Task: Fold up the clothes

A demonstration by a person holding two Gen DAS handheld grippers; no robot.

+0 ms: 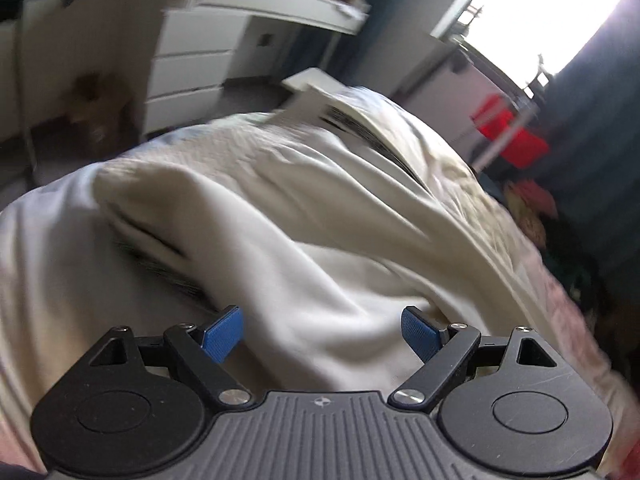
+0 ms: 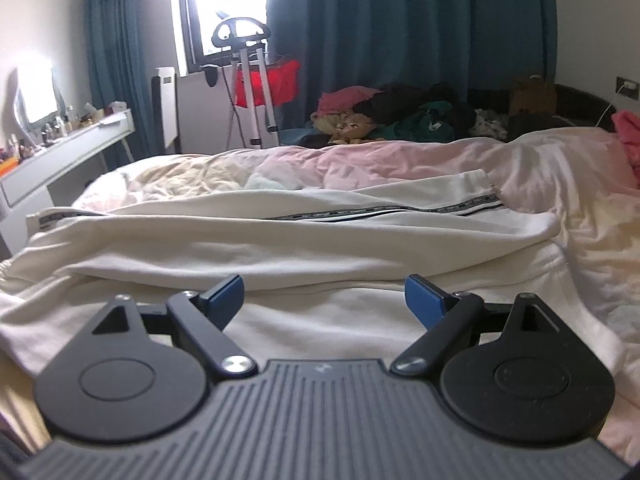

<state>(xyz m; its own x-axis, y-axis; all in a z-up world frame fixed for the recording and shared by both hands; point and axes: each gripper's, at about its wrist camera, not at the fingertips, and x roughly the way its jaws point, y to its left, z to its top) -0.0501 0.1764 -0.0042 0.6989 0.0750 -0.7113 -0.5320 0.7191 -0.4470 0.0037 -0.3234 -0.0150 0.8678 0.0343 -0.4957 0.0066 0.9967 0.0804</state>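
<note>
A cream-white garment [image 2: 280,236] with a dark patterned side stripe [image 2: 400,213] lies stretched across the bed, folded lengthwise into layers. In the left wrist view it [image 1: 304,232] fills the middle, blurred, with the stripe [image 1: 372,132] at the far end. My left gripper [image 1: 322,330] is open and empty just above the cloth. My right gripper [image 2: 324,294] is open and empty, low over the garment's near edge.
The bed has a pale pink cover [image 2: 560,168]. A heap of mixed clothes [image 2: 400,114] lies at its far side before blue curtains. A white dresser [image 1: 192,68] and desk [image 2: 68,148] stand left. A metal stand with a red bin [image 2: 264,80] is by the window.
</note>
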